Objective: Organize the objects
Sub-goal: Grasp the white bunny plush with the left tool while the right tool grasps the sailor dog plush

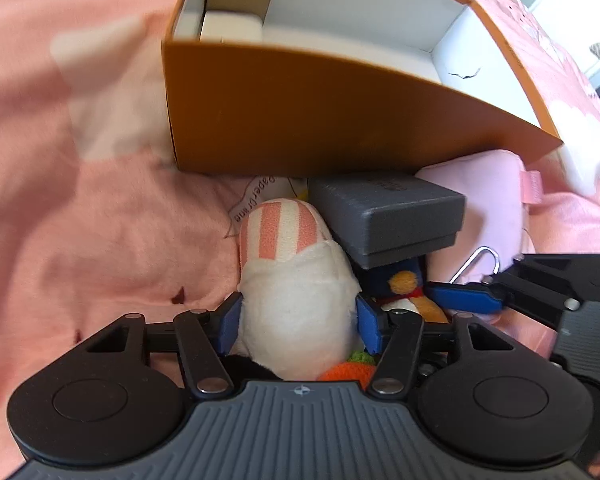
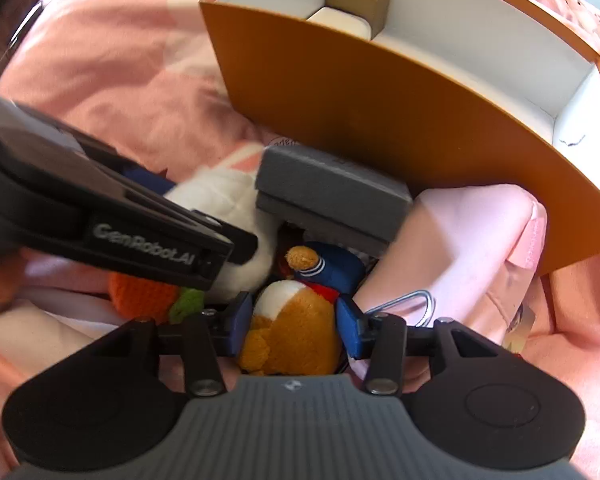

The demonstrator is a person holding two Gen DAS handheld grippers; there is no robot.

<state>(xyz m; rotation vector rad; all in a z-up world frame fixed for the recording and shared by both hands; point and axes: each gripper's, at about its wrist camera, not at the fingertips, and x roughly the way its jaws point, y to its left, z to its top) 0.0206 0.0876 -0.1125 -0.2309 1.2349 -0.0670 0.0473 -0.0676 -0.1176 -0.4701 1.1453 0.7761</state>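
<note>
Left tool pinches the white plush; right tool pinches the orange plush (both soft), so either could slip free.

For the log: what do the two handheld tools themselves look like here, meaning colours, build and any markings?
Both match: the left tool and right tool have black linkage arms with silver pivot pins, blue pads on the fingers, two round black housings, and a ribbed grey base with a small emblem. Seen from the right wrist view, the left tool's side reads "GenRobot.AI" in pale letters. No cables or sleeves are visible.
</note>
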